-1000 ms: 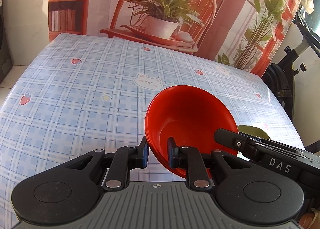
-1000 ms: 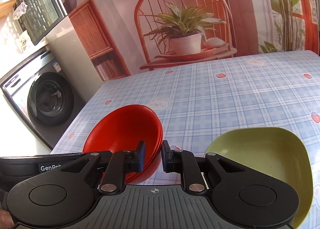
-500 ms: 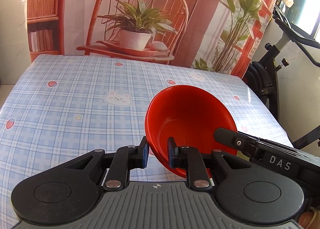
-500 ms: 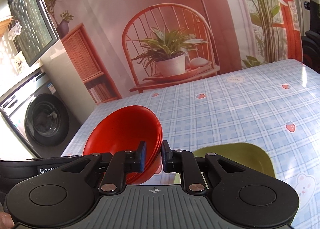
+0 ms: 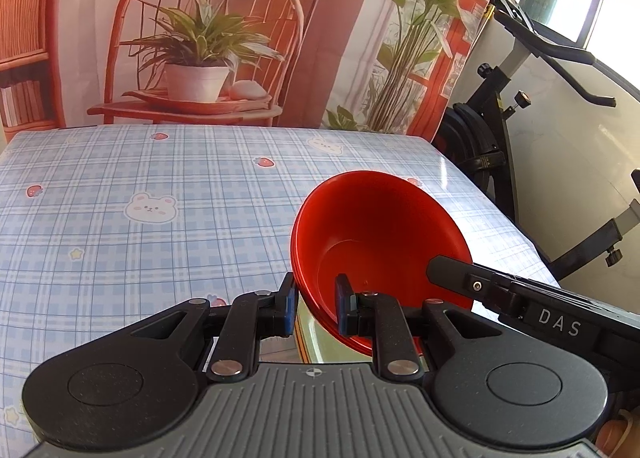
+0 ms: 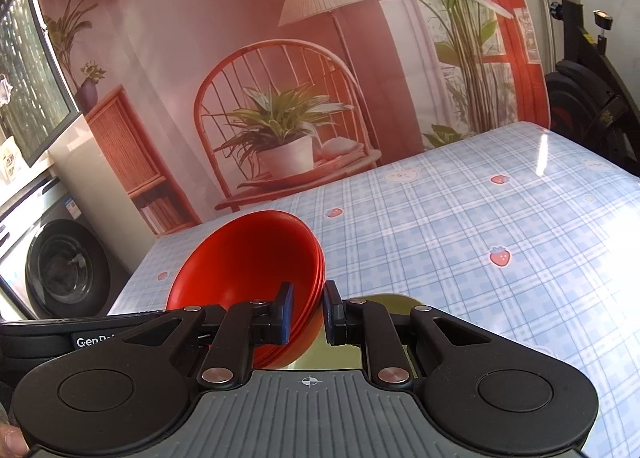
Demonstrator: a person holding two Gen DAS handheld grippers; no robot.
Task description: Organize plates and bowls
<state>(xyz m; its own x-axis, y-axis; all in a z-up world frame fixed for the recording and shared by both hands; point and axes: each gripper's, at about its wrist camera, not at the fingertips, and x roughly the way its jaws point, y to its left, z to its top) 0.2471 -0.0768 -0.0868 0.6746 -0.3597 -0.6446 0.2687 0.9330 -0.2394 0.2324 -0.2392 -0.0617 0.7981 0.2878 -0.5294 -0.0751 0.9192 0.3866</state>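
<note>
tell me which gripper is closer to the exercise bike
right. right gripper clamps the rim of the red bowls on the exercise bike side; left gripper clamps the opposite rim, farther away

**Count of what I have in view**

I count two grippers, the left gripper (image 5: pixel 314 304) and the right gripper (image 6: pixel 307 312). Red bowls (image 5: pixel 380 234): one nested stack, about three rims at its edge in the right view. One green plate (image 6: pixel 394 300), at six o'clock below the stack. One checked table (image 5: pixel 120 218).
</note>
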